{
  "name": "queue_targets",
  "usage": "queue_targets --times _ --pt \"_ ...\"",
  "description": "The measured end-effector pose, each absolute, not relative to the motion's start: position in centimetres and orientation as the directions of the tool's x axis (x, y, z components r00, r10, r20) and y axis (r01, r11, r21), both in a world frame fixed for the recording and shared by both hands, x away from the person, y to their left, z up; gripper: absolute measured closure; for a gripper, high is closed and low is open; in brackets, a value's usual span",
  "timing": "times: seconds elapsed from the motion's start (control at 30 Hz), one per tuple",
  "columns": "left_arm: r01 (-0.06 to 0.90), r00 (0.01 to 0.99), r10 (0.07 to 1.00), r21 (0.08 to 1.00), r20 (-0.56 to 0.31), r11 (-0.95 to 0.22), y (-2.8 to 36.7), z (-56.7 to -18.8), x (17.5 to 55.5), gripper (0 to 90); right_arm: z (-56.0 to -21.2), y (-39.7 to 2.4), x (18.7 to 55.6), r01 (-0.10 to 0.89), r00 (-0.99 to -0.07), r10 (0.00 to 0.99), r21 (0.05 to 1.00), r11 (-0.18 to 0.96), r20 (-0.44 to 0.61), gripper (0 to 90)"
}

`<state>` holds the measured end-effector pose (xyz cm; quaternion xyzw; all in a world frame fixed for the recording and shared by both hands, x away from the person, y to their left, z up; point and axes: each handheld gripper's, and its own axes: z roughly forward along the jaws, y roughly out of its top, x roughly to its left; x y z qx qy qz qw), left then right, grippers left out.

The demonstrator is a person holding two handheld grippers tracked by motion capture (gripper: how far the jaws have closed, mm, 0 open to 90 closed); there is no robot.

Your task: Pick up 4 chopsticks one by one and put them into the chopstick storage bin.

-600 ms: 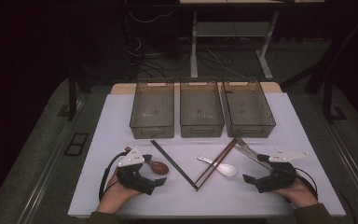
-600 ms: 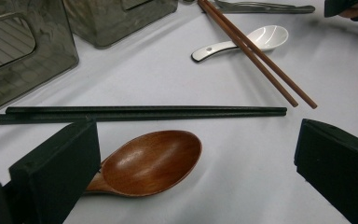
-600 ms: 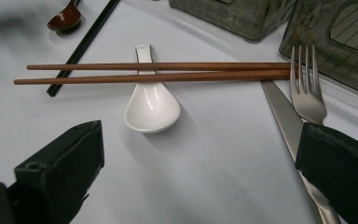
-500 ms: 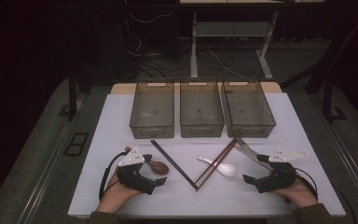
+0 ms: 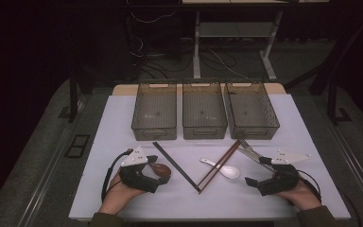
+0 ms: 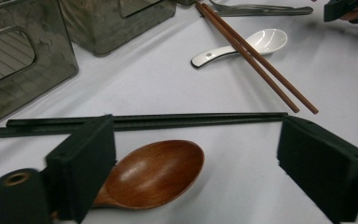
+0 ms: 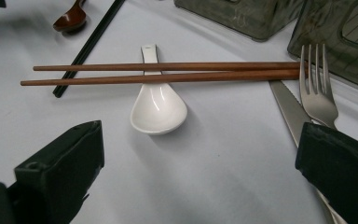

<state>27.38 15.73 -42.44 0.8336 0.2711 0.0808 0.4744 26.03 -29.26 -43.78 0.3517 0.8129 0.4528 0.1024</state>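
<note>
A glossy brown wooden spoon (image 6: pixel 154 171) lies low in the left gripper view, its oval bowl facing up on the white table (image 5: pixel 113 123), its handle hidden behind the left-hand jaw. The left gripper (image 6: pixel 196 163) has its jaws spread wide to either side of the spoon, gripping nothing. Just above the spoon, a pair of black chopsticks (image 6: pixel 144 122) runs across the frame. In the upper right, brown chopsticks (image 6: pixel 256 58) lie across the handle of a white ceramic spoon (image 6: pixel 242 45).

In the right gripper view, the right gripper (image 7: pixel 198 175) is also wide open and empty, near the bottom of the frame. A metal fork (image 7: pixel 318 91) and what looks like a knife (image 7: pixel 289 109) lie at the right.

In the high view, three clear bins (image 5: pixel 204 111) stand in a row across the middle, with both hands low in the frame
</note>
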Motion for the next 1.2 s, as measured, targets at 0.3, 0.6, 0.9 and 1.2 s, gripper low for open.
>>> queue_targets --times 0.3,0.6,0.9,1.2 --pt "0.369 0.848 0.52 0.82 -0.104 -0.437 15.3 -42.6 28.9 32.4 -43.8 -29.3 26.0 0.481 -0.731 0.665 0.807 0.341 0.155 0.9" --pt "0.39 0.847 0.522 0.786 -0.102 -0.48 15.5 -43.2 29.8 44.2 -43.9 -29.2 26.1 0.483 -0.733 0.662 0.804 0.346 0.156 0.9" --pt "0.424 0.814 0.576 0.748 -0.068 -0.511 16.2 -43.1 31.5 70.3 -43.9 -29.1 26.2 0.488 -0.733 0.662 0.798 0.352 0.156 0.9" --pt "0.499 0.747 0.664 0.694 -0.04 -0.519 17.5 -43.4 32.5 88.4 -44.0 -29.0 26.2 0.487 -0.736 0.66 0.797 0.358 0.153 0.9"
